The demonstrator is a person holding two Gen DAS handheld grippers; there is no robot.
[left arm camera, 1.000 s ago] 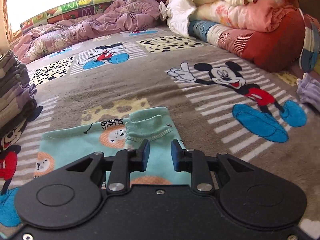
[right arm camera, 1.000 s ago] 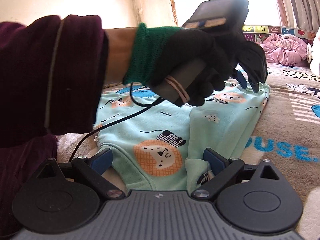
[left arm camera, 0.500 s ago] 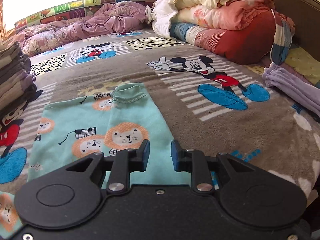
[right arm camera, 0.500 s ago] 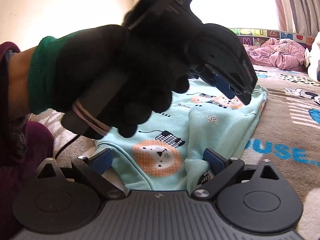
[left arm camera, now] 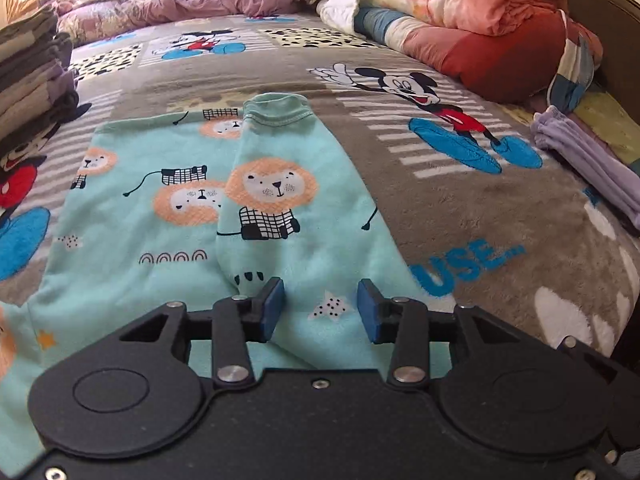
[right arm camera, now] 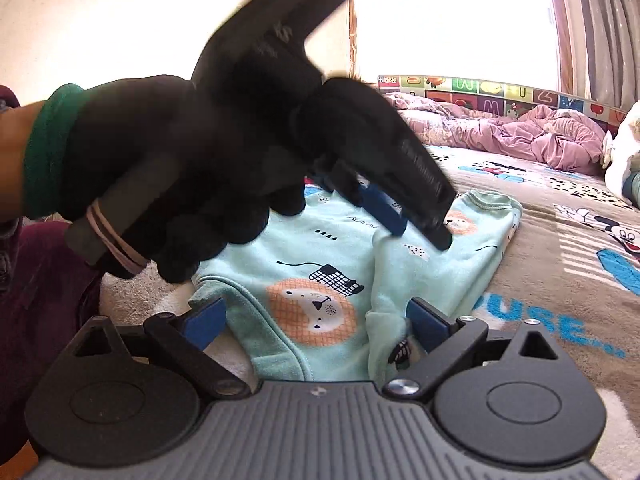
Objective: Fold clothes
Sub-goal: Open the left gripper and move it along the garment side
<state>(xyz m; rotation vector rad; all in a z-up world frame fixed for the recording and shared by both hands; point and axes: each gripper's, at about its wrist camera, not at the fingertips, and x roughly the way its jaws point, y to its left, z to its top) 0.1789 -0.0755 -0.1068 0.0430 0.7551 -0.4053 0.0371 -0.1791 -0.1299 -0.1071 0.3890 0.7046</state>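
A mint-green child's top with lion prints [left arm camera: 160, 208] lies flat on the cartoon-mouse blanket [left arm camera: 280, 76]. Its right sleeve [left arm camera: 280, 184] is folded lengthwise over the body, cuff at the far end. My left gripper [left arm camera: 320, 300] hovers over the near part of that sleeve. Its jaws are opening, and no cloth is pinched between the blue pads. In the right wrist view a black-gloved hand [right arm camera: 180, 168] holds the left gripper [right arm camera: 416, 228] above the top [right arm camera: 460, 272]. My right gripper [right arm camera: 316, 320] stands wide open at the garment's near edge, gripping nothing.
A stack of folded dark clothes [left arm camera: 28, 76] stands at the left. Folded lilac garments [left arm camera: 588, 160] lie at the right. Piled duvets [left arm camera: 460, 12] and a crumpled purple quilt [left arm camera: 192, 0] fill the far end. A dark red sleeve [right arm camera: 24, 300] is at the left.
My left gripper has drawn back along the sleeve toward the near end and sunk a little. Its jaws have spread from a narrow gap. The right gripper has stayed put.
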